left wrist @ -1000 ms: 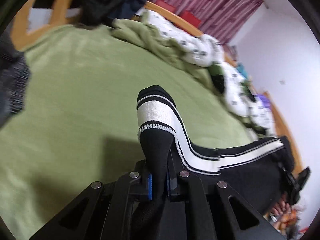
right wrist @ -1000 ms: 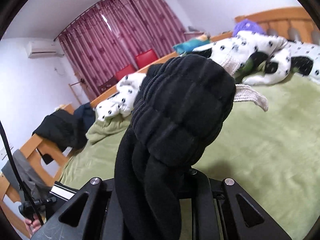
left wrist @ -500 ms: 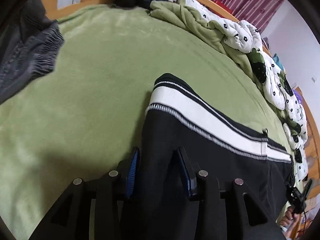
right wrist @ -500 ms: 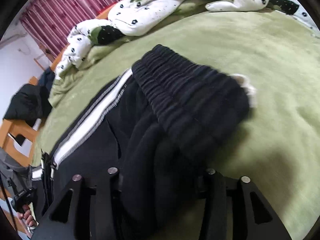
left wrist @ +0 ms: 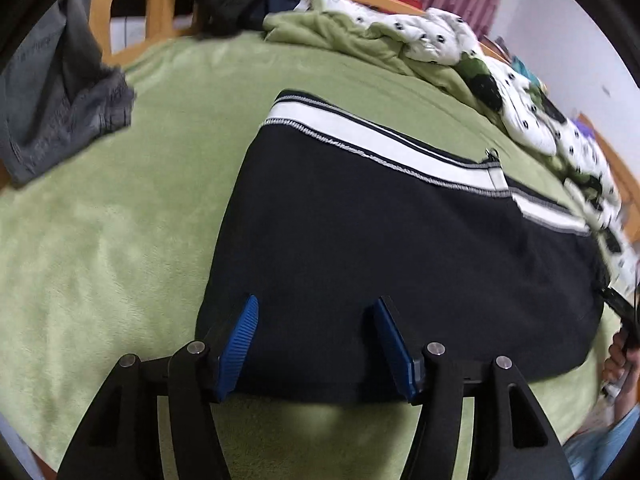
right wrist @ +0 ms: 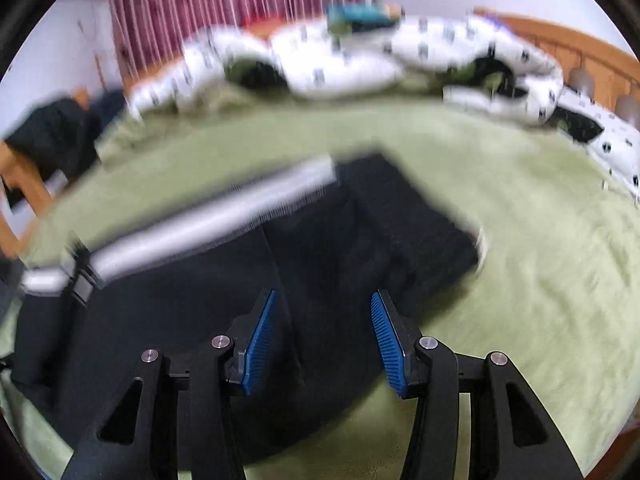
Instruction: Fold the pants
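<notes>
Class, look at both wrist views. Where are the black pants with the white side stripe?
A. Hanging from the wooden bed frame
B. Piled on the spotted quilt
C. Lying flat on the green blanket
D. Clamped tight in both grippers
C: the black pants lie spread on the green blanket, and the blue pads of the left gripper and right gripper stand apart without pressing the cloth.

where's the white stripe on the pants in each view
Left wrist: white stripe runs along the pants' far edge, upper centre to right.
Right wrist: stripe, blurred, slants from left edge up to centre.
Shared landmark: spotted white quilt behind on the bed.
</notes>
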`<state>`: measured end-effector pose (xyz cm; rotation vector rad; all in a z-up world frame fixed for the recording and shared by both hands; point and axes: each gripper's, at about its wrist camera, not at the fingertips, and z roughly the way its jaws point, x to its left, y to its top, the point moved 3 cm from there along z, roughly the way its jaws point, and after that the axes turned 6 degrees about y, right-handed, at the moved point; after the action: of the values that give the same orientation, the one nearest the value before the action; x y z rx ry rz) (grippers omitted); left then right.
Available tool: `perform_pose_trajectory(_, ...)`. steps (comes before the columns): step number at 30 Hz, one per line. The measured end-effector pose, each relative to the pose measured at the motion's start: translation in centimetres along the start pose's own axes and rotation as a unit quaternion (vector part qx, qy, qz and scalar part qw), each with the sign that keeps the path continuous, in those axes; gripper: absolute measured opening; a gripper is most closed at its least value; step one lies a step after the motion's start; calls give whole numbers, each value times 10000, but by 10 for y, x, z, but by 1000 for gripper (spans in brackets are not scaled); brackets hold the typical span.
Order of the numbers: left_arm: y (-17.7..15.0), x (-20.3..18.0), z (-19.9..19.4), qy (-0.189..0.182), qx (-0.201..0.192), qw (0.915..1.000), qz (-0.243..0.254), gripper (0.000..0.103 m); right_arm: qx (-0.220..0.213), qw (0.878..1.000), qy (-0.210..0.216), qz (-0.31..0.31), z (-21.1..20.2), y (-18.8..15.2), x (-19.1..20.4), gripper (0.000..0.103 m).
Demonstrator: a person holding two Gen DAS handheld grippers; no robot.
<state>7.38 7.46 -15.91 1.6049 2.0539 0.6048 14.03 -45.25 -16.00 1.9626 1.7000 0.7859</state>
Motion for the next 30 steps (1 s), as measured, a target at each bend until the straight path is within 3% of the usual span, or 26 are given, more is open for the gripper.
perform_pose_trajectory(4, -6, 5, -13, 30, -133, 9998, -166, 58, -138, 9992, -180, -339, -10, -2, 11, 51)
perform_pose_trajectory(7, -8, 20, -22, -8, -299, 9976, -621, 58, -168, 9998, -51, -75, -21, -7, 12, 61)
perform_pose_trajectory(10, -10, 35, -27, 39, -422, 9940, -1005, 54, -41, 9999, -44, -100, -24, -13, 20, 61)
perform_pose_trajectory(13, -17, 46, -23, -164, -213, 9914, -1278, 52, -132, 9985, -247, -463, -25, -20, 33, 62)
perform_pose_trajectory(18, -25, 52, -2, -371, 236, 9888, -1429, 51, 282, 9994, 108, -155, -2, -36, 25, 78)
perform_pose_trajectory(22, -25, 60, 8, -810, 461, 9794, -1792, 51, 341, 9986, 386, -77, 1, -36, 22, 87)
perform_pose_trajectory(25, -26, 61, 12, -953, 507, 9757, -1906, 52, 379, 9987, 220, -270, 4, -37, 30, 91)
perform_pose_trajectory(30, -22, 55, 16, -938, 498, 9785, -1770, 55, 422, 9983, 328, -221, 5, -36, 29, 94)
